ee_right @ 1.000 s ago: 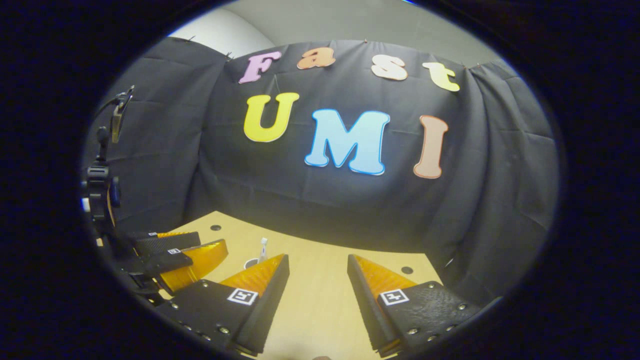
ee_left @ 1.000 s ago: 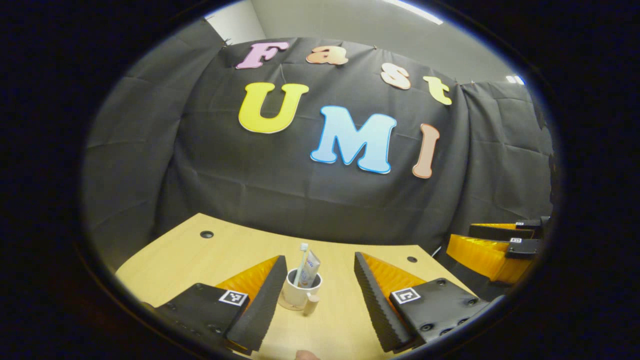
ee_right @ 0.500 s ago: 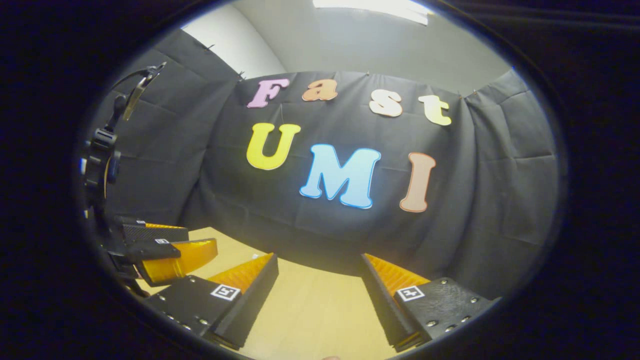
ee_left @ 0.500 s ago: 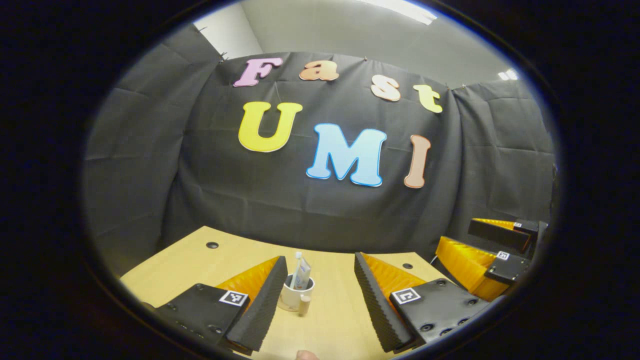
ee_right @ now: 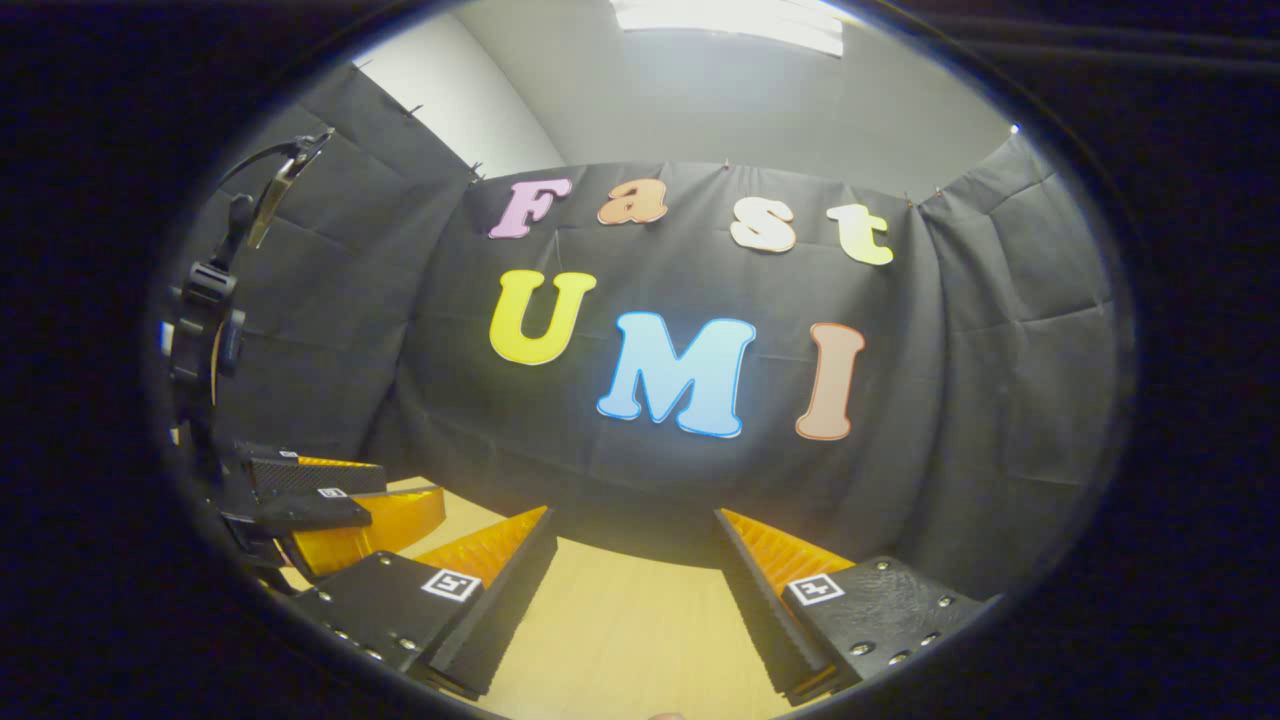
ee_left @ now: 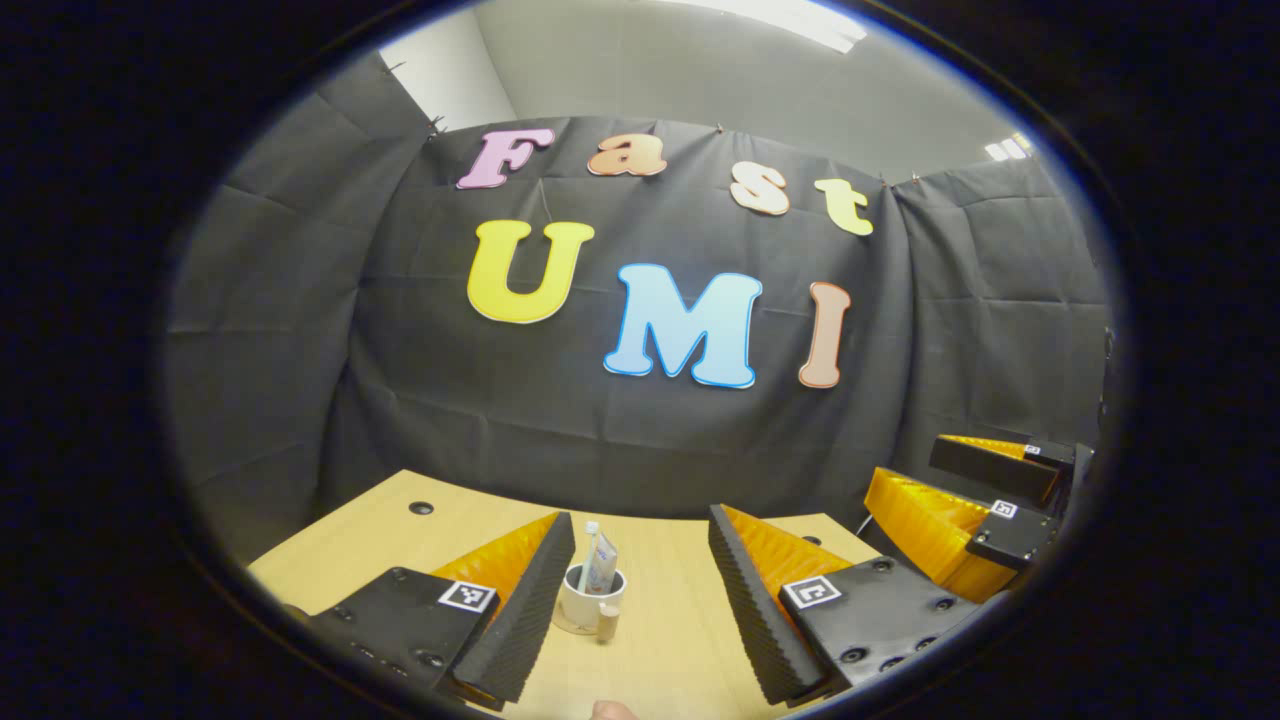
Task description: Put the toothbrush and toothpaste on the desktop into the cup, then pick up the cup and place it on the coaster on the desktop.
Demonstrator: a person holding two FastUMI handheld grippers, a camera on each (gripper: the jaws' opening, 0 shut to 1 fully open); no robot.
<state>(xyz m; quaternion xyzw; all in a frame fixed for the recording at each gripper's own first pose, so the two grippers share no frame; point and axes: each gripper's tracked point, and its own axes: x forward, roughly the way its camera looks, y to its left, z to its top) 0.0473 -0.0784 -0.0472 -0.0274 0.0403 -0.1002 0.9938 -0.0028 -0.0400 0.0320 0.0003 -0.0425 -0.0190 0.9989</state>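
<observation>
White round cup [ee_left: 588, 610] holding toothbrush [ee_left: 587, 545] and toothpaste [ee_left: 602, 563], wooden desktop [ee_left: 400, 525], both ridged-fingered tools spread wide, empty.

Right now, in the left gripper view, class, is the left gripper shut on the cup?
No: the left gripper stands open, its fingers apart on either side of the cup, touching nothing.
</observation>
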